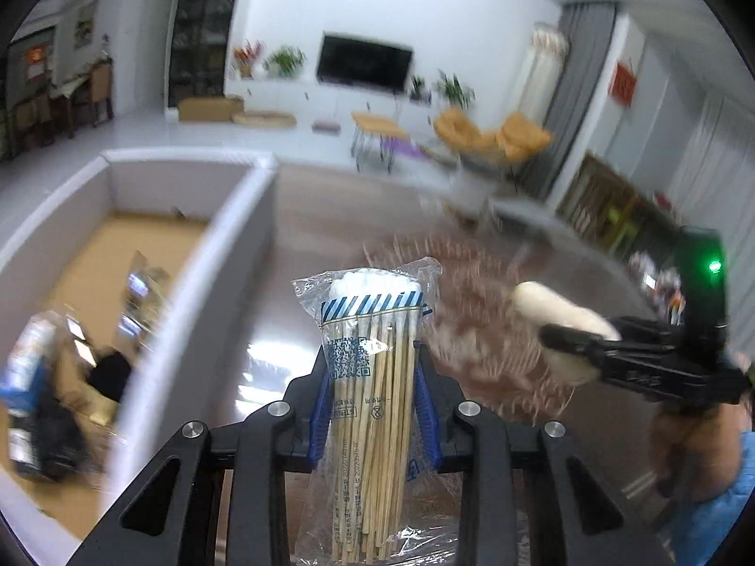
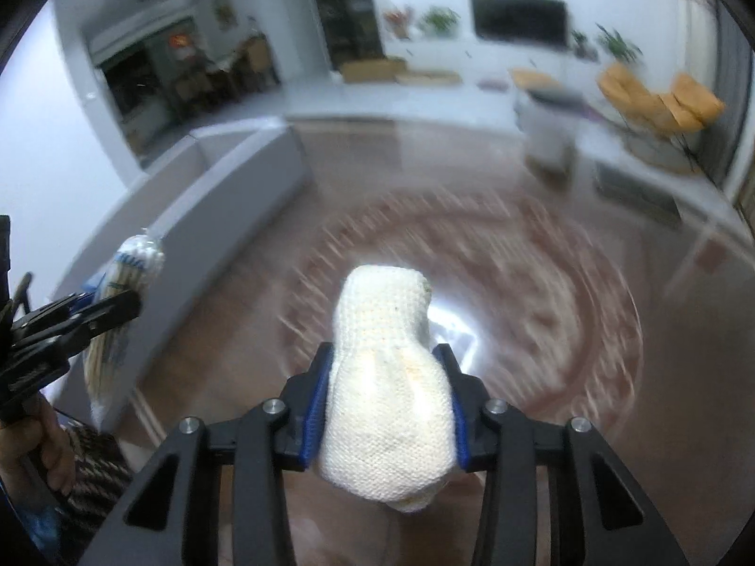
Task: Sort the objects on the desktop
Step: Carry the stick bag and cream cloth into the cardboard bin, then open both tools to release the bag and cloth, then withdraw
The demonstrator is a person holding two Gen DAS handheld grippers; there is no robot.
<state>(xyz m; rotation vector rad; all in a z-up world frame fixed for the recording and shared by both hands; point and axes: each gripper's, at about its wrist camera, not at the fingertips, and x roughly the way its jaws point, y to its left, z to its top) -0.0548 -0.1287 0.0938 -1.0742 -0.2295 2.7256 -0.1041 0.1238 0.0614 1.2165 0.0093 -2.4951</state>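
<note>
Above the table:
Left gripper: clamped on cotton-swab packet.
Right gripper: clamped on knitted cloth.
Storage box: part-filled; both items undeposited.

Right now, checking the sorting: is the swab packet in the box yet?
Out. The swab packet is clamped in the left gripper, beside the grey box.

Each gripper is a black frame of angled struts with triangular cut-outs, joined by round silver screws. The left gripper and the right gripper both carry ribbed blue pads inside the fingers. Above the right gripper's body a green light glows; beside it shows a blue sleeve.
</note>
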